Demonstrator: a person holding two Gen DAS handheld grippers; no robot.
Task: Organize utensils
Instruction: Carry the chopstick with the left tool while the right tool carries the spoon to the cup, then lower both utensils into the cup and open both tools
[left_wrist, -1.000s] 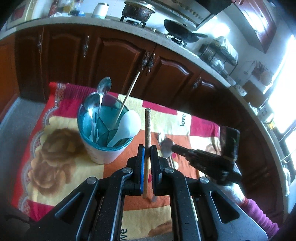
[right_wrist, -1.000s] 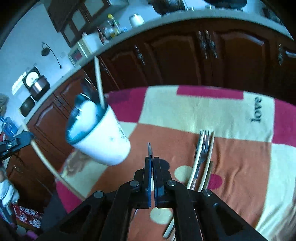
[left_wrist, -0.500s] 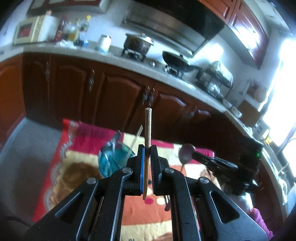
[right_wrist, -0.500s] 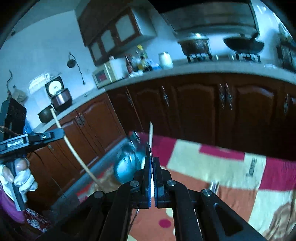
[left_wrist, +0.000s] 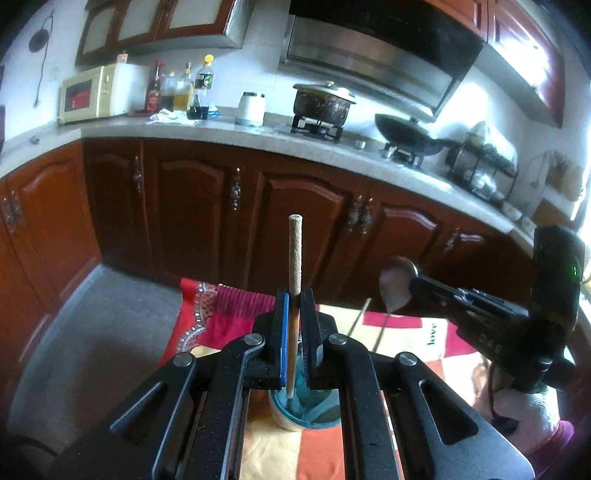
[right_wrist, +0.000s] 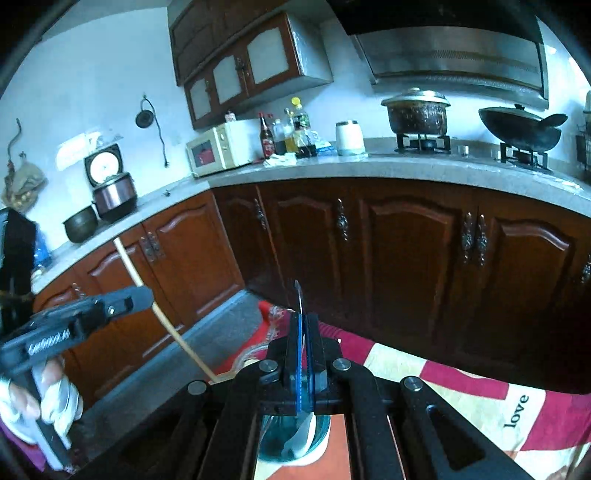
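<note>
Left gripper (left_wrist: 294, 332) is clamped on a wooden chopstick (left_wrist: 294, 280) that stands nearly upright between its pads, its lower tip just above a teal-lined cup (left_wrist: 295, 413) on the patterned cloth (left_wrist: 221, 317). Right gripper (right_wrist: 303, 354) is pressed shut on a thin metal spoon (right_wrist: 298, 295), seen edge-on from its own camera; from the left wrist the spoon's bowl sticks up past the fingers. Both hover over the cup, which holds a white spoon (right_wrist: 303, 435) and 1 more chopstick (left_wrist: 358, 319) leaning out. Behind stand brown cabinets (right_wrist: 406, 251).
</note>
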